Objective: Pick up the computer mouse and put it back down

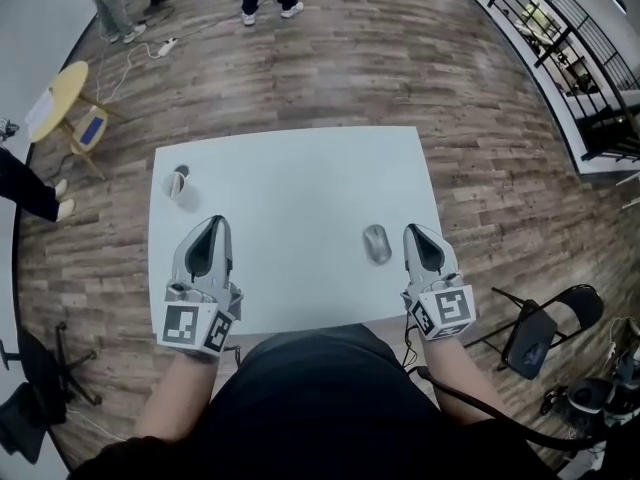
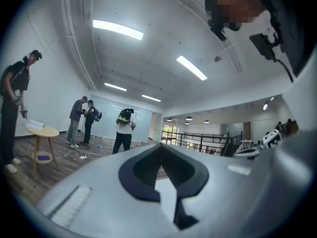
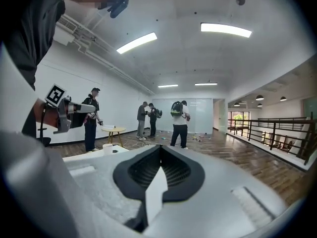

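Observation:
A grey computer mouse [image 1: 376,243] lies on the white table [image 1: 290,168], towards its near right corner. My right gripper [image 1: 418,230] hovers just right of the mouse, apart from it, its jaws shut with nothing between them. My left gripper [image 1: 215,220] is over the table's near left part, far from the mouse, and its jaws also meet with nothing held. Both gripper views look level across the room past the closed jaws of the left gripper [image 2: 159,146] and the right gripper [image 3: 160,147], and the mouse shows in neither.
A white cup [image 1: 178,183] stands near the table's left edge. A black folding chair [image 1: 540,328] is right of me, and a round yellow side table [image 1: 60,98] is far left. Several people stand at the far end, and a railing [image 1: 560,38] runs along the right.

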Action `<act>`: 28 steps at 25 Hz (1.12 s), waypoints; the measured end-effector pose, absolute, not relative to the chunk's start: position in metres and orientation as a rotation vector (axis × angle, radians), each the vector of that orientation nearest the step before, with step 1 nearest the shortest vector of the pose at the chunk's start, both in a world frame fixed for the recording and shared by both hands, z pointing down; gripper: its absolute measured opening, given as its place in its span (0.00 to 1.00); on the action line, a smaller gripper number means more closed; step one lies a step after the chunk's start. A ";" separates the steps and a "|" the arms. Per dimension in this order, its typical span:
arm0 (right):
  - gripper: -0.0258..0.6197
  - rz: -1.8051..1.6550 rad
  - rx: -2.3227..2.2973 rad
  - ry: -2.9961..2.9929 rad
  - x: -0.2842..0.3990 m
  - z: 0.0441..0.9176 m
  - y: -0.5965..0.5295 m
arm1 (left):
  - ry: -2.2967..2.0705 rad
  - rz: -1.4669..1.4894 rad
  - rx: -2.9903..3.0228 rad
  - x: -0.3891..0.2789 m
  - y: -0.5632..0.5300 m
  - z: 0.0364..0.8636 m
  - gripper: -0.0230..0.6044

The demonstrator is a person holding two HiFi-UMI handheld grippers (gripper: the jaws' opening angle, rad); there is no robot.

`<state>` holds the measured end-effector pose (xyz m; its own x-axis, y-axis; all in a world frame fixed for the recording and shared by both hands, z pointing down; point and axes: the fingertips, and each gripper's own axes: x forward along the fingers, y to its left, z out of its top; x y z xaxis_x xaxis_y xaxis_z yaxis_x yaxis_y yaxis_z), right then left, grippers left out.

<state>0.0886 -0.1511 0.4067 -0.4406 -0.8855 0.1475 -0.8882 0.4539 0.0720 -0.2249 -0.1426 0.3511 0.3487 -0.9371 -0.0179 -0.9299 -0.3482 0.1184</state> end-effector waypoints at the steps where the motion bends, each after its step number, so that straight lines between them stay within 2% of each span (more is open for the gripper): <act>1: 0.04 0.034 1.557 -2.528 0.089 0.414 -0.152 | -1.744 -0.101 2.523 -0.225 -0.139 0.351 0.05; 7: 0.04 0.015 1.571 -2.420 0.092 0.464 -0.152 | -1.769 -0.027 2.542 -0.237 -0.136 0.345 0.05; 9: 0.18 0.045 1.548 -2.393 0.088 0.479 -0.154 | -1.776 -0.016 2.529 -0.243 -0.139 0.344 0.05; 12: 0.30 0.115 1.515 -2.349 0.090 0.507 -0.160 | -1.775 -0.009 2.524 -0.245 -0.143 0.342 0.05; 17: 0.39 0.251 1.496 -2.307 0.093 0.539 -0.159 | -1.781 0.023 2.516 -0.246 -0.145 0.342 0.05; 28: 0.43 0.379 1.376 -2.210 0.097 0.609 -0.157 | -1.853 0.045 2.413 -0.263 -0.140 0.346 0.05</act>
<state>0.0972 -0.1571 0.6087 -0.3602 -0.7525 0.5514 -0.8932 0.4488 0.0290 -0.2635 -0.1400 0.3457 0.2600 -0.9620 0.0834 -0.9649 -0.2555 0.0603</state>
